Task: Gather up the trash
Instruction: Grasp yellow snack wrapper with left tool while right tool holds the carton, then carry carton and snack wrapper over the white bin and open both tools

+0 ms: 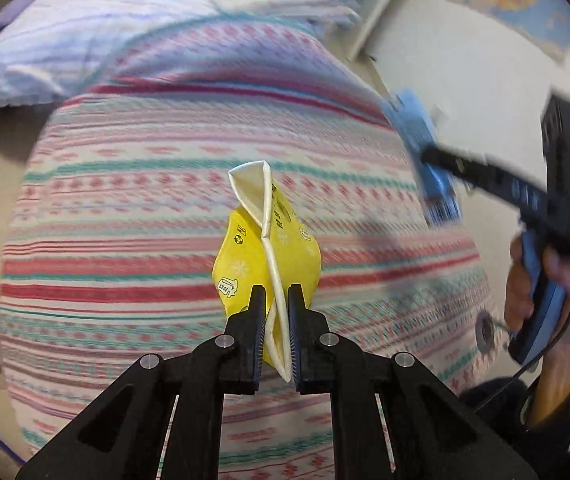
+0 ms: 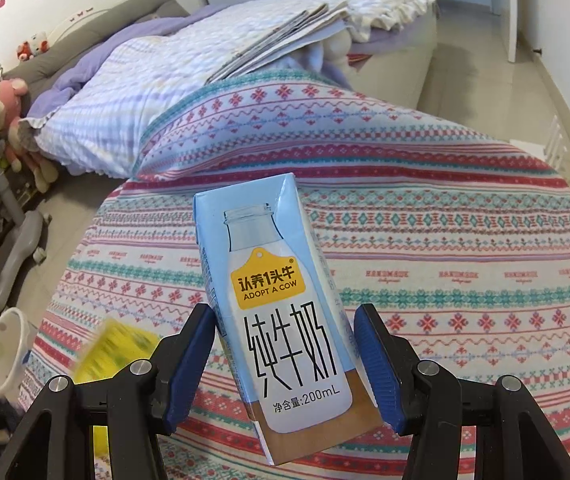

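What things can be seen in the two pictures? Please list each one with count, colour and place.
wrapper: 1, yellow and white, held above the bed
milk carton: 1, light blue, held above the bed
bedspread: 1, red, teal and white stripes, on the bed
quilt: 1, lilac and white, behind the bedspread
bin: 1, white, floor beside the bed
plush toys: several, pink and brown, by the far wall
left gripper: black, shut on wrapper
right gripper: blue pads, shut on milk carton
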A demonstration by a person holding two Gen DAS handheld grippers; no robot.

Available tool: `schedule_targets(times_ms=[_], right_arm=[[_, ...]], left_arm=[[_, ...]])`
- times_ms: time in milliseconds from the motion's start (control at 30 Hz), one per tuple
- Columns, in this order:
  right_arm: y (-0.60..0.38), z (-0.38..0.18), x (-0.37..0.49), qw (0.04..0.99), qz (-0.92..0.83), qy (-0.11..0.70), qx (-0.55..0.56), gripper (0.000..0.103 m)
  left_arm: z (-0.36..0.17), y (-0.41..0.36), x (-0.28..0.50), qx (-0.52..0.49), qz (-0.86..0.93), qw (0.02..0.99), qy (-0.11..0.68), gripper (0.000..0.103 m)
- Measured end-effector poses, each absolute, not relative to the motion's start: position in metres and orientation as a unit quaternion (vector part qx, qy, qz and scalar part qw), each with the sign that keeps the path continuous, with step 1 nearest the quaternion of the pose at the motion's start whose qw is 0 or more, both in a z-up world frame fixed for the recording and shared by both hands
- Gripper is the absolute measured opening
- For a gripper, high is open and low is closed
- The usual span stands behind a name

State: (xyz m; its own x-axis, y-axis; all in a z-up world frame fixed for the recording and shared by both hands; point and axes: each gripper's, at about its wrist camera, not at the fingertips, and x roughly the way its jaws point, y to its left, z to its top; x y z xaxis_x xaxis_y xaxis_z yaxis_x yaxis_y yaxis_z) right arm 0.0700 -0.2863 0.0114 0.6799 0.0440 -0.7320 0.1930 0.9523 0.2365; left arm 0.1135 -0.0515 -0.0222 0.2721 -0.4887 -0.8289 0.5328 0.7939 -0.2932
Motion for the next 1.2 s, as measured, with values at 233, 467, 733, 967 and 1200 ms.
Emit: schedule_targets(times_ms=[233,467,733,967,1200], right_arm=[[-0.265,0.010,0.077,0.908,-0.017,0.396,0.138,0.062],[-0.230,0.001,0.091,0.901,0.020,0.412,0.132,0.062],[-0.161,-0.017,0.109,0.888,0.091,0.434,0.122,0.062],[-0.101,-0.045,0.135,0.865,0.140,0.463,0.137,0.062],[-0.023,-0.070,0.152,0.833,0.196,0.488,0.171,0.062]], left_arm=[[-0.004,0.021,0.147,-0.036,-0.256,0.830,0.494,0.012],[0.001,0.116,0.177,-0.097,-0.173,0.848,0.492,0.012],[-0.002,0.261,0.198,-0.209,-0.080,0.850,0.478,0.012],[-0.029,0.326,0.201,-0.263,-0.033,0.829,0.492,0.012],[-0.035,0.348,0.204,-0.288,-0.014,0.828,0.481,0.012]])
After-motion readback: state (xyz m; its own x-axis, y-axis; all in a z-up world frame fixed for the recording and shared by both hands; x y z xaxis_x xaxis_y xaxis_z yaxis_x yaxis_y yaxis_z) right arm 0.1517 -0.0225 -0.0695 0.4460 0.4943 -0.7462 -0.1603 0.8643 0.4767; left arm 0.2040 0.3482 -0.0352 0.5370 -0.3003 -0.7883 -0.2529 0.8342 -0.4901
